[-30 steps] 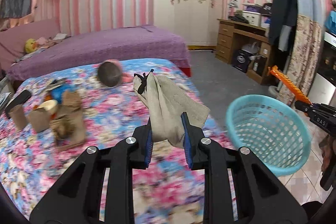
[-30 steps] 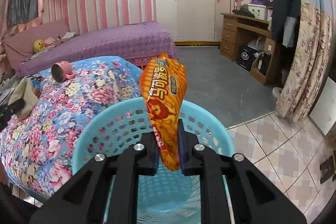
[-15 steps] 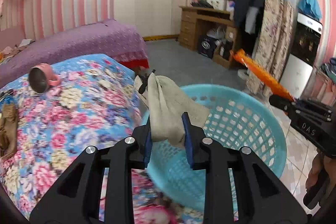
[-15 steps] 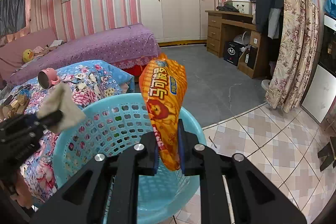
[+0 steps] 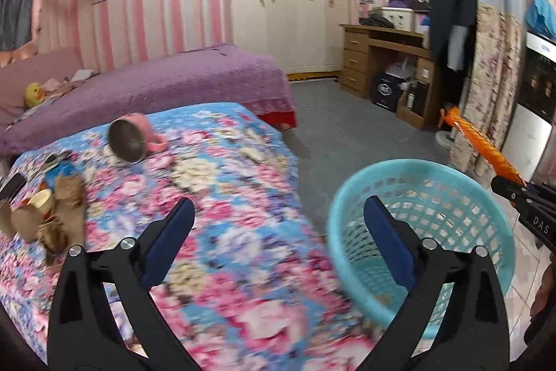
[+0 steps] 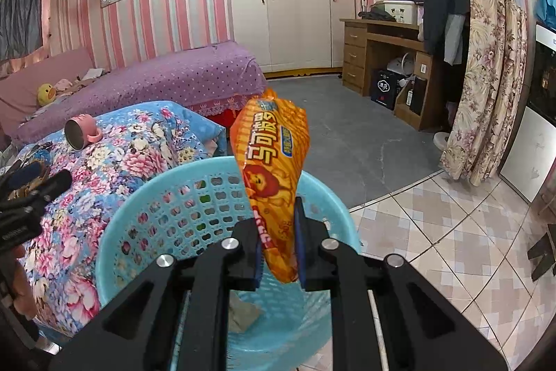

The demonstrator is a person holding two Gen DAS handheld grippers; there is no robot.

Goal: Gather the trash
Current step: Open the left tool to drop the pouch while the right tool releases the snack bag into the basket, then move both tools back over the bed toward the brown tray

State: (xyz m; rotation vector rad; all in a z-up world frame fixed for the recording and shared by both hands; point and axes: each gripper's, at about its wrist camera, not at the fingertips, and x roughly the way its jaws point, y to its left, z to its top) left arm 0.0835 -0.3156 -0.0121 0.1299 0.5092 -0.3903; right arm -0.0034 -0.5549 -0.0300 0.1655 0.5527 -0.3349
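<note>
My left gripper (image 5: pixel 278 207) hangs over the edge of the floral bed (image 5: pixel 226 183), beside the turquoise basket (image 5: pixel 417 167). Its jaws are opening wide and nothing is between them. A crumpled beige rag (image 6: pixel 243 312) lies on the bottom of the basket (image 6: pixel 166 183). My right gripper (image 6: pixel 278 232) is shut on an orange snack bag (image 6: pixel 274 155), which stands upright over the near rim of the basket. The same bag (image 5: pixel 479 141) shows at the right edge of the left wrist view. Brown paper scraps (image 5: pixel 52 218) lie on the bed's left side.
A pink mug (image 5: pixel 132 141) lies on its side on the floral bed. Behind it stands a purple bed (image 5: pixel 173 86). A wooden desk (image 5: pixel 382 58), hanging clothes and a flowered curtain (image 5: pixel 493 86) line the right. Grey carpet and floor tiles lie around the basket.
The left gripper has opened and let the beige rag fall into the basket, then swung back left over the bed. The right gripper keeps the orange bag over the basket.
</note>
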